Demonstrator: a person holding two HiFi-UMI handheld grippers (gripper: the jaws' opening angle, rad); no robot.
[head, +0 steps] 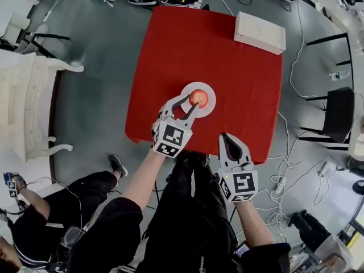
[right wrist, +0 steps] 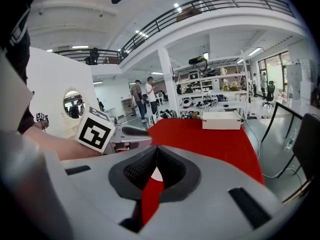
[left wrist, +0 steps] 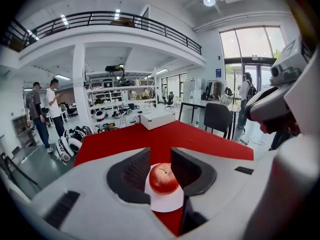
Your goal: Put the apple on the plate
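Apple (head: 198,98) sits centred on the plate (head: 209,108), clear of its rim; left claw (head: 191,102) released; right claw (head: 226,137) clenched empty.

No legible text, brand, number or sign on anything in any view.

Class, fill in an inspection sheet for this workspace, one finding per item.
Surface: red-covered table, flat.
Job's things: apple sits on the white plate.
Clutter: white box at the far corner.
Grippers: left gripper open, apple in line between its jaws, not gripped; right gripper shut, empty.
Cables: loose cables on the floor right of the table.
Surroundings: black chair; people standing far off.
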